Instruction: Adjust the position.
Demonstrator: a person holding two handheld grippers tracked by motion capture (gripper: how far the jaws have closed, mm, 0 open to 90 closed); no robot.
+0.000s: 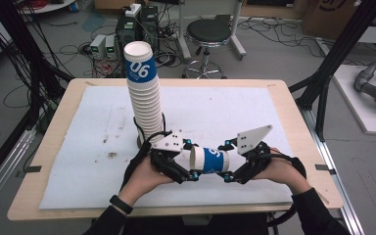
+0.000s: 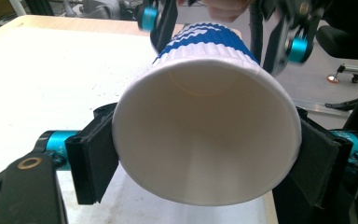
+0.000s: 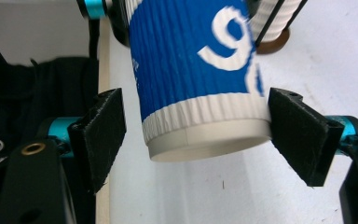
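The paper cup (image 1: 210, 160) lies sideways in the air between both hands — a hand-over. The left gripper (image 2: 205, 161) squeezes its rim; the right gripper (image 3: 196, 140) has let go, jaws apart. Next comes the tall cup stack (image 1: 145, 100) on the white mat (image 1: 88, 147). Cables (image 1: 85, 46) clutter the floor.

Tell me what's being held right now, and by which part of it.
A blue and white paper cup, lying sideways between the hands. The left claw pinches it at the open rim; the right claw's pads flank its base, one with a gap.
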